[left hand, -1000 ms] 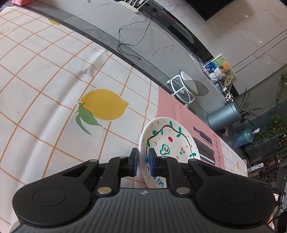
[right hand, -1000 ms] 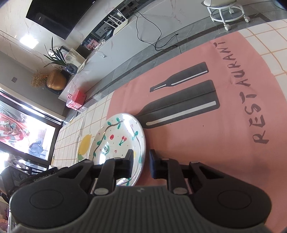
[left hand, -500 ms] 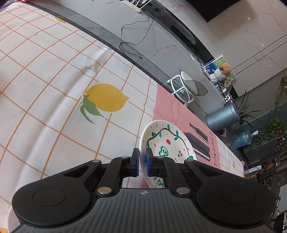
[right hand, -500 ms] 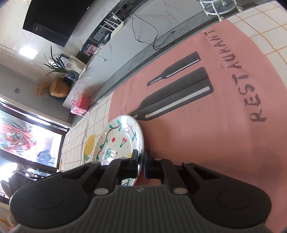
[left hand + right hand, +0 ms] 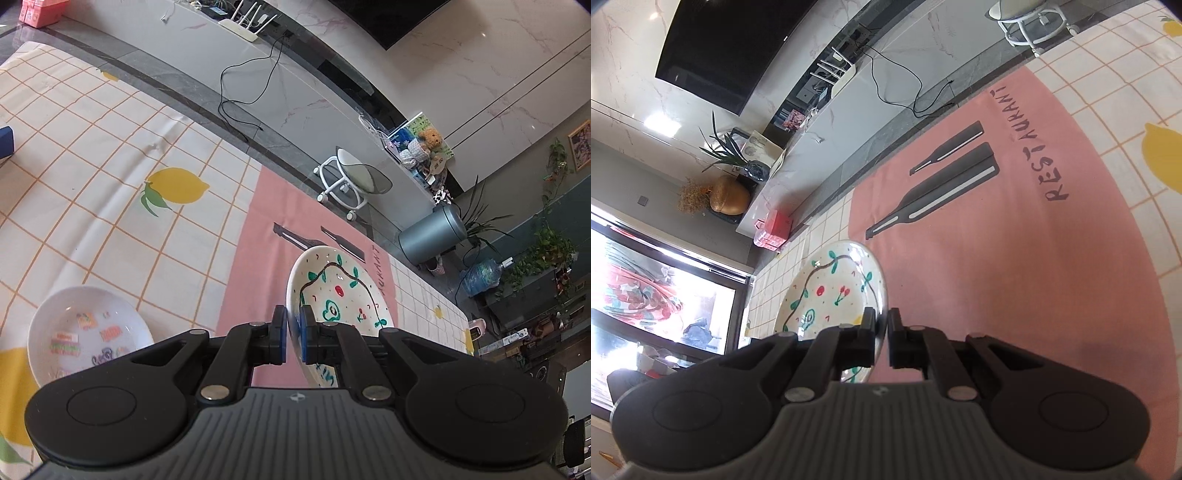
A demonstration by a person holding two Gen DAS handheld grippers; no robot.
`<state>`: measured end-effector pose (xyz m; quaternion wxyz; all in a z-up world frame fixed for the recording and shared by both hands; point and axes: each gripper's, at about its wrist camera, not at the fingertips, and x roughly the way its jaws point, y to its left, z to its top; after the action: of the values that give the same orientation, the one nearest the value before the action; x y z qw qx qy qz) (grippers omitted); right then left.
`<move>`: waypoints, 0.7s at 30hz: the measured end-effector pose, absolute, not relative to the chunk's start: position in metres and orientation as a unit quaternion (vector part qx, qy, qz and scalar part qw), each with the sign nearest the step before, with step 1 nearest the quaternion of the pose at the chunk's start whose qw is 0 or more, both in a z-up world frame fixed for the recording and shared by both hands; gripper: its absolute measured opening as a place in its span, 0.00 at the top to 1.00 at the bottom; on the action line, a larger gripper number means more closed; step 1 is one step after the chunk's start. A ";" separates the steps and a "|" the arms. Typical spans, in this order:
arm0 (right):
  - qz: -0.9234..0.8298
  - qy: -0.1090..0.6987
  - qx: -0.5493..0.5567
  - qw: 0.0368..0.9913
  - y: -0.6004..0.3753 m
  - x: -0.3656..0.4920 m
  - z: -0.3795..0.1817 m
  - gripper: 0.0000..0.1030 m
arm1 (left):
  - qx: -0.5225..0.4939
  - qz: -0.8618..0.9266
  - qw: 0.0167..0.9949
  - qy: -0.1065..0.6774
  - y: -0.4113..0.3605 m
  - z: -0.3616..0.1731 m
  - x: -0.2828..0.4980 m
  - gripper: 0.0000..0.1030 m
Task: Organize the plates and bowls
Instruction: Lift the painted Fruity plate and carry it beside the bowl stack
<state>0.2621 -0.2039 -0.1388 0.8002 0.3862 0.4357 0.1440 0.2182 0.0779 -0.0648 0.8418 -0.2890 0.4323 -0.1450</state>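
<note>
1. Grippers: the left gripper (image 5: 292, 325) and right gripper (image 5: 882, 326) each pinch opposite rims of the round white hand-painted plate (image 5: 334, 291), held between them above the pink cloth.
2. Sticker-dotted white bowl (image 5: 86, 338) sits on the checked lemon-print tablecloth (image 5: 92, 177), nearer the left gripper, well apart.

right gripper (image 5: 881, 330) clamps painted plate (image 5: 827, 291) rim | plate over pink cloth (image 5: 1015, 277)
</note>
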 end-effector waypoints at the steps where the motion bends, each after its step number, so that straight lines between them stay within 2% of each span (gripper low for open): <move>1: 0.145 0.432 0.389 0.801 -0.207 0.254 -0.134 0.96 | -0.288 -0.148 0.842 0.431 0.075 -0.059 0.213 0.93; 11: 0.144 0.396 0.423 0.802 -0.249 0.165 -0.099 0.96 | -0.264 -0.171 0.853 0.417 0.023 -0.010 0.143 0.93; 21: 0.113 0.371 0.445 0.807 -0.311 0.066 -0.091 0.96 | -0.262 -0.203 0.837 0.436 -0.033 -0.020 0.085 0.93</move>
<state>0.0657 -0.3106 -0.0912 0.8069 0.4454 0.3713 0.1126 0.0854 -0.0332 -0.0199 0.8367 -0.2621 0.4358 -0.2034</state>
